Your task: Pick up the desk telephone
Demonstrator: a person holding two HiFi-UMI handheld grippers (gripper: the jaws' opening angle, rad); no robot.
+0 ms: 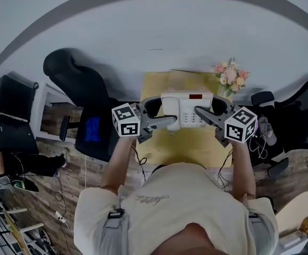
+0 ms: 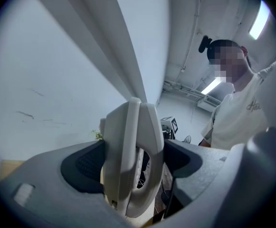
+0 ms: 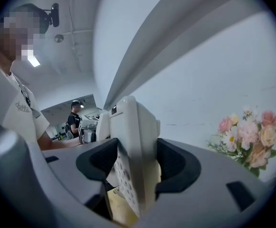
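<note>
1. Desk telephone [image 1: 187, 108]: you have it pinned between both tools over the far half of the yellow tabletop [image 1: 196, 150]. Whether it rests on the top or hangs just above it cannot be told.
2. Your left gripper [image 1: 171, 122] is clenched on the telephone's left side. In the left gripper view the white handset and the edge of the body stand upright between the dark pads, touching both.
3. Your right gripper [image 1: 200, 111] is clamped on the telephone's right side. In the right gripper view the keypad edge fills the gap between its pads.
4. The tabletop is small and bare around the telephone. A bunch of pink and white flowers [image 1: 230, 76] stands at its far right corner, against the pale wall [image 1: 159, 31].
5. The floor [image 1: 87, 177] is wood plank, with cables trailing across it. A black office chair [image 1: 82, 97] stands just left of the table, and another dark chair [image 1: 302, 108] sits to the right.
6. In the right gripper view a second person [image 3: 74, 119] stands far back in the room.
7. The telephone lies keypad-up. Its red display strip is on the far edge, toward the wall.
8. Its wider span runs left to right, from one gripper to the other.
</note>
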